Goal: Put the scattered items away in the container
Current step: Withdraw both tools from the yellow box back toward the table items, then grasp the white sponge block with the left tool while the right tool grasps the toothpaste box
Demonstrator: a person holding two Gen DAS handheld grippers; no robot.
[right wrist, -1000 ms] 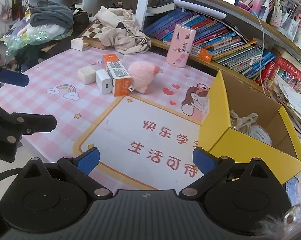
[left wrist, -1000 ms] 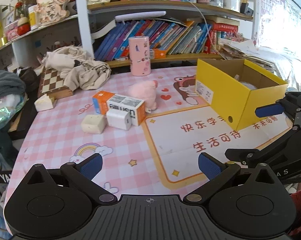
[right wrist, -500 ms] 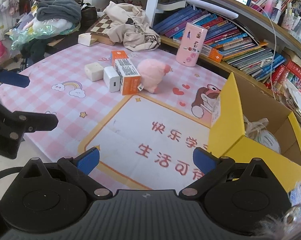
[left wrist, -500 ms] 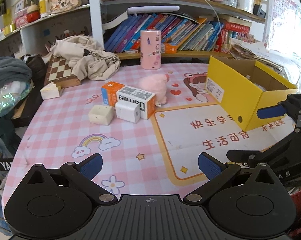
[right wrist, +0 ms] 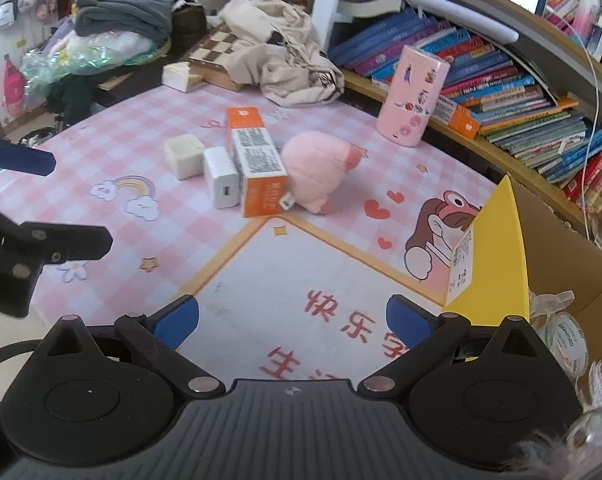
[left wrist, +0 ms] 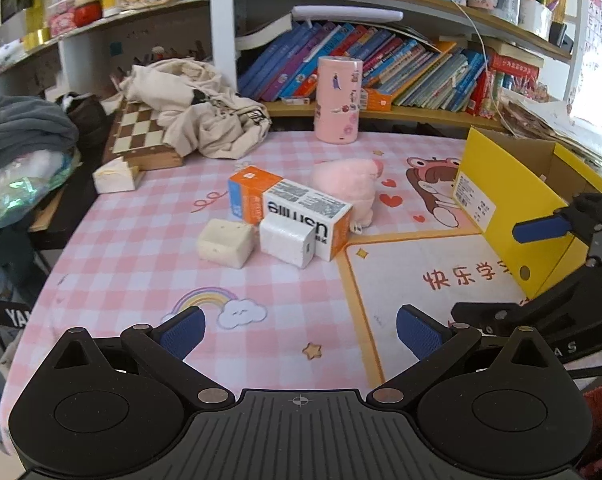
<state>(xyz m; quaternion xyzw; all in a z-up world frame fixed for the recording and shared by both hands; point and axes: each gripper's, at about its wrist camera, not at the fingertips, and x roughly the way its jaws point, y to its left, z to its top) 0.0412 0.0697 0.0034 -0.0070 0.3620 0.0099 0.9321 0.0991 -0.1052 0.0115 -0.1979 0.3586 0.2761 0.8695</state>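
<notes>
An orange and white carton (left wrist: pixel 289 210) (right wrist: pixel 257 168), a white charger (left wrist: pixel 287 240) (right wrist: pixel 221 180), a cream block (left wrist: pixel 225 242) (right wrist: pixel 183 156) and a pink plush pig (left wrist: pixel 347 184) (right wrist: pixel 315 170) lie together mid-table. The yellow box (left wrist: pixel 501 200) (right wrist: pixel 501 248) stands at the right, with a tape roll (right wrist: pixel 565 340) inside. My left gripper (left wrist: pixel 299 330) is open and empty over the near table. My right gripper (right wrist: pixel 293 318) is open and empty beside the box; it also shows in the left wrist view (left wrist: pixel 541 272).
A pink cylinder tin (left wrist: pixel 338 100) stands at the back by the bookshelf (left wrist: pixel 401 76). A chessboard (left wrist: pixel 139 136), a beige cloth (left wrist: pixel 197 108) and a small white box (left wrist: pixel 115 176) sit at the back left. Clothes are piled off the left edge.
Both grippers have moved forward and left toward the cluster of items, which now looks nearer and more central. Both stay open and empty.
</notes>
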